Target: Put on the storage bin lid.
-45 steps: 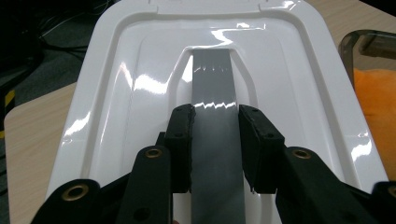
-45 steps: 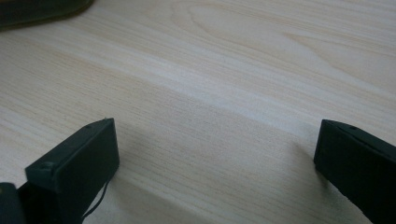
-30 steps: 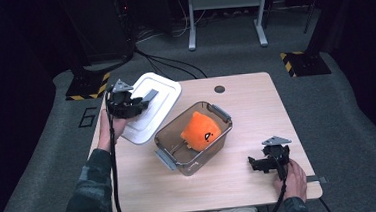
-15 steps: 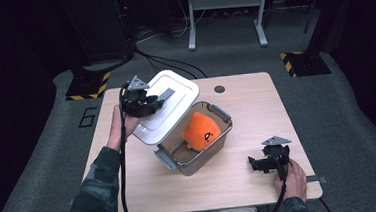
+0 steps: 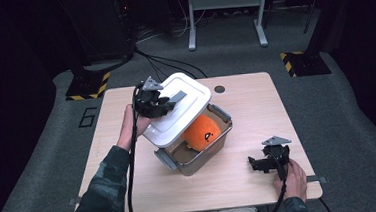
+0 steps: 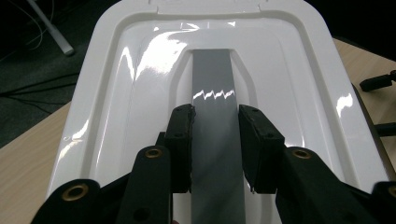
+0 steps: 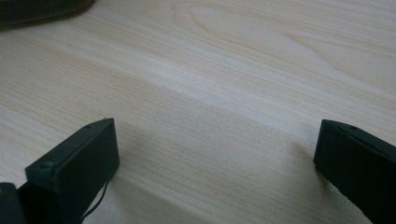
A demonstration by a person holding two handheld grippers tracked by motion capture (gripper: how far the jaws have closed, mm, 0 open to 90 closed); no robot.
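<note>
Left gripper (image 5: 168, 103) has the white lid (image 5: 178, 109) by its grey handle strip (image 6: 217, 140), both black pads (image 6: 182, 144) pressed against the strip's sides in the left gripper view. From above, the lid hangs tilted over the clear plastic container (image 5: 194, 144), covering its ten o'clock half, near edge low and apparently at the box rim, though I cannot tell whether they touch. Inside sits an orange plush toy (image 5: 203, 132), peeking out from under the lid at the four o'clock side. The container stands mid-table, grey latch (image 5: 165, 159) sticking out at seven o'clock. Over at four o'clock from the box, well apart, the right gripper (image 5: 260, 165) rests on the wooden table (image 5: 242, 192), jaws spread wide with bare wood grain between them in the right gripper view.
</note>
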